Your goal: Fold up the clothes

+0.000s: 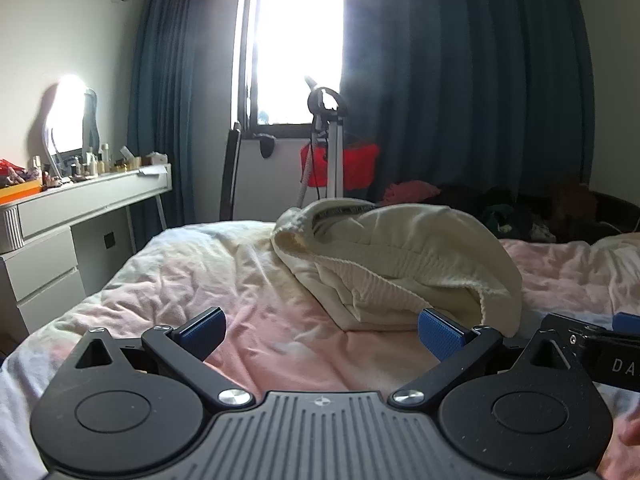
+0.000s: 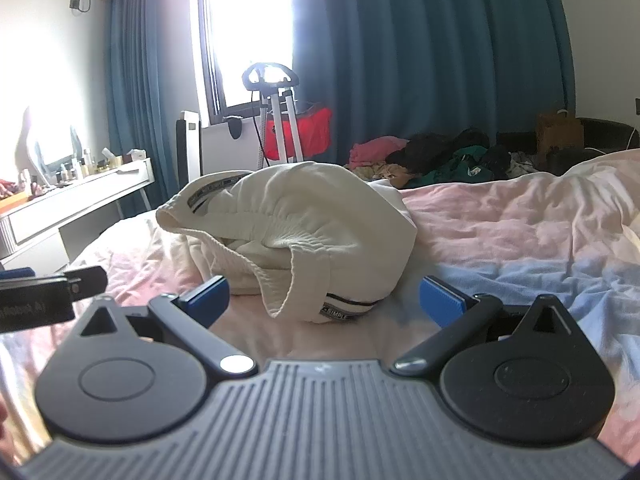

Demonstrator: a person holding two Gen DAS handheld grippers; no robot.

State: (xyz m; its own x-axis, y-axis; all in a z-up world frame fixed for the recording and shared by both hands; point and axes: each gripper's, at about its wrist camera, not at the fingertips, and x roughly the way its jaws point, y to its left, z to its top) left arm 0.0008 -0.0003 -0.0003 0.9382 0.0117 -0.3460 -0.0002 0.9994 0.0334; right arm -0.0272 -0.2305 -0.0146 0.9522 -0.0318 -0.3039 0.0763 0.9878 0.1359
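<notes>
We have hardly begun, by the look of it: the bed (image 1: 248, 280), with its rumpled pink cover, fills the foreground, and on it the cream garment (image 2: 288, 220) lies in a bunched heap, ribbed hem and waistband twisted over each other, nothing smoothed or folded yet. Beyond it a dark pile of other clothes (image 2: 448, 156) sits at the far edge of the bed, so we judge nearly all the work is left: spreading this piece flat, folding it, then the rest. Both tools are held low over the cover, tipped slightly downward toward the heap. Our left gripper (image 1: 322, 334) is spread wide with nothing between its pads, the garment just ahead and to its right. Our right gripper (image 2: 324, 300) is likewise spread wide and empty, the garment's hem lying just ahead between its fingers.
</notes>
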